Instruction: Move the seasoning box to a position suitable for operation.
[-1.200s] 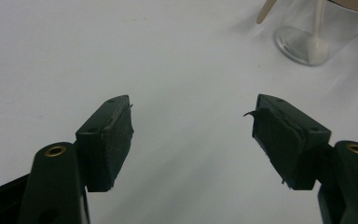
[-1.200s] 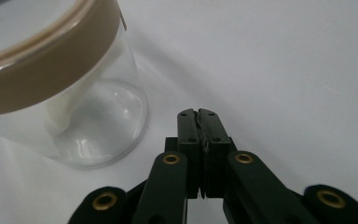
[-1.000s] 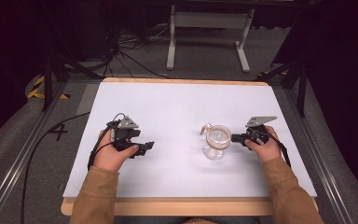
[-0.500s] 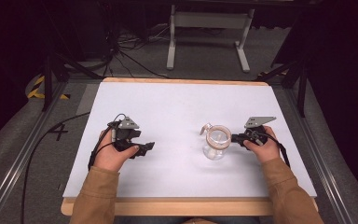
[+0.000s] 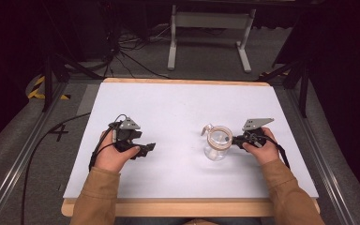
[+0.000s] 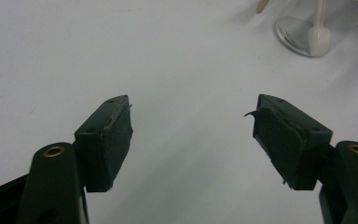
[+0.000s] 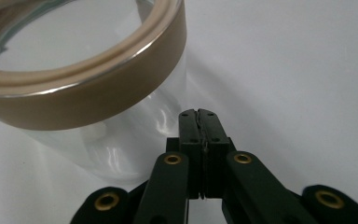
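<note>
A person sat at the near edge of the tabletop (image 5: 178, 108), tan sleeves coming in from below, one tool in each hand. The surface was a pale white sheet laid over a wooden board, and the only thing standing on it was a clear glass jar (image 5: 217, 142), upright, a little right of the middle. Its mouth carried a tan band round the rim, and a small pale clasp stuck out from the rim on the side away from the right hand.

The right tool (image 5: 236, 140) lay low over the tabletop, pointing toward the jar from the jar's right. Its jaws were pressed together with nothing between them, and in the right gripper view the closed tips (image 7: 199, 114) sat just beside the jar's glass wall (image 7: 135, 126), below the tan band; whether they actually touched the glass I could not tell. A grey three-cornered plate stood on top of that tool.

The left tool (image 5: 149, 148) rested well apart from the jar, over on the left half of the sheet, aimed across toward the middle. Its jaws stood wide open and empty, with bare white tabletop between the two black pads (image 6: 116, 135). In the left gripper view the base of the jar (image 6: 307, 35) appeared far off, at the upper right.
</note>
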Available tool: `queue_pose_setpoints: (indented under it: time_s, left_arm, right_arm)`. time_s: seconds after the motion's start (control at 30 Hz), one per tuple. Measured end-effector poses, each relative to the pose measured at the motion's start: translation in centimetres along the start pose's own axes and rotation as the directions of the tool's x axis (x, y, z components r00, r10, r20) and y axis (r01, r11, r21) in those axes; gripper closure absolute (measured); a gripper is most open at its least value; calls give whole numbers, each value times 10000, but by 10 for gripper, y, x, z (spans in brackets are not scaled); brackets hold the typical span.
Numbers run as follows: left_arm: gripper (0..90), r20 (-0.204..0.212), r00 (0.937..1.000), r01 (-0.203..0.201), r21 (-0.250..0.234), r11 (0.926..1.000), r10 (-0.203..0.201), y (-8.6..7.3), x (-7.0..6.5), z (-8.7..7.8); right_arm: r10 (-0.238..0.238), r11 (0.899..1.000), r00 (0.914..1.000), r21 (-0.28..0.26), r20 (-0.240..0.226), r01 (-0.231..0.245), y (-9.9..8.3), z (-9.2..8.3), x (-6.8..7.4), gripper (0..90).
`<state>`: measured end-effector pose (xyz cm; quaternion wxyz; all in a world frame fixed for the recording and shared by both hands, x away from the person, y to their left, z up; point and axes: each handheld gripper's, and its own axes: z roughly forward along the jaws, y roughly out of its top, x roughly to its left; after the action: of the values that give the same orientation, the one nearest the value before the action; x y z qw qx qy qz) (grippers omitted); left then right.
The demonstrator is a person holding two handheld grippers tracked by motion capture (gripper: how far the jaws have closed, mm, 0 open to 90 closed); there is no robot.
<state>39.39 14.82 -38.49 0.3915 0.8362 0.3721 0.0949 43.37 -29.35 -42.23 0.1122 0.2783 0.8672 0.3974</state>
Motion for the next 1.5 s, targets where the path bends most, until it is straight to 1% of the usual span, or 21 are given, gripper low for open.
queue_pose_setpoints:
  time_s: [0.13, 0.23, 0.47, 0.53, 0.67, 0.73, 0.77, 0.83, 0.87, 0.93, 1.0, 1.13, 1.17, 1.27, 1.3, 1.33, 1.37, 1.4, 1.43, 1.47, 1.5]
  left_arm:
    - [286, -7, 10000, -15, -4, 10000, 15, 0, 1, 0]
    - [286, 0, 10000, 14, -1, 10000, -14, 1, 1, 0]
    - [286, 54, 10000, -84, 28, 10000, 84, 3, 1, 3]
    - [286, 76, 10000, -23, -31, 10000, 23, 4, 0, 5]
    - [286, 158, 9998, -134, 69, 9999, 133, 8, -1, 9]
    - [286, 201, 9996, -208, 31, 9998, 207, 9, -1, 11]
    - [286, 229, 9993, -280, 61, 9996, 278, 10, -1, 12]
    - [286, 286, 9994, -220, 59, 9997, 218, 11, -3, 15]
    - [287, 275, 9992, -307, 76, 9995, 304, 11, -2, 15]
    - [287, 308, 9990, -327, 97, 9994, 324, 13, -2, 17]
    - [287, 348, 9989, -315, 79, 9995, 312, 14, -2, 19]
    - [289, 400, 9983, -428, 152, 9990, 421, 17, -3, 23]
    - [289, 416, 9979, -509, 135, 9986, 503, 18, -3, 25]
    - [290, 520, 9974, -501, 210, 9985, 490, 21, -5, 29]
    - [292, 555, 9975, -461, 209, 9987, 448, 22, -5, 30]
    - [295, 561, 9969, -570, 264, 9980, 555, 23, -5, 31]
    - [300, 605, 9973, -442, 282, 9986, 424, 23, -6, 31]
    - [308, 605, 9973, -442, 282, 9986, 424, 23, -6, 31]
    - [308, 699, 9972, -316, 485, 9983, 282, 25, -7, 30]
    - [334, 725, 9969, -355, 507, 9981, 318, 26, -7, 30]
    - [339, 698, 9969, -411, 558, 9976, 372, 28, -7, 30]
  right_arm:
    - [-70, 9999, 10000, 81, -43, 71, 0, -1, 0, 900]
    - [-165, 9997, 9995, 191, -286, 171, 1, -2, 3, 900]
    - [-331, 9984, 9977, 438, -596, 357, 2, -3, 11, 900]
    - [-407, 9977, 9966, 504, -712, 443, 3, -4, 13, 900]
    - [-601, 9959, 9925, 616, -1068, 669, 5, -3, 22, 900]
    - [-751, 9940, 9905, 702, -1154, 835, 6, -3, 27, 900]
    - [-751, 9940, 9905, 702, -1154, 835, 6, -3, 27, 900]
    - [-831, 9926, 9885, 771, -1267, 933, 7, -3, 31, 900]
    - [-850, 9924, 9877, 778, -1309, 957, 7, -3, 33, 900]
    - [-922, 9913, 9863, 814, -1371, 1039, 7, -3, 35, 900]
    - [-936, 9906, 9843, 849, -1499, 1071, 7, -3, 37, 900]
    - [-953, 9901, 9813, 858, -1671, 1108, 7, -2, 43, 900]
    - [-980, 9897, 9810, 873, -1676, 1137, 7, -2, 44, 900]
    - [-1014, 9894, 9806, 857, -1675, 1170, 7, -2, 45, 900]
    - [-927, 9909, 9820, 815, -1646, 1072, 5, -2, 46, 900]
    - [-876, 9918, 9821, 780, -1666, 1017, 5, -2, 45, 900]
    - [-843, 9928, 9827, 699, -1652, 969, 5, -4, 45, 900]
    - [-843, 9928, 9827, 699, -1652, 969, 5, -4, 45, 900]
    - [-832, 9933, 9842, 665, -1563, 946, 5, -7, 44, 900]
    - [-832, 9939, 9875, 610, -1342, 920, 5, -13, 43, 900]
    - [-778, 9951, 9890, 503, -1255, 847, 5, -18, 41, 900]
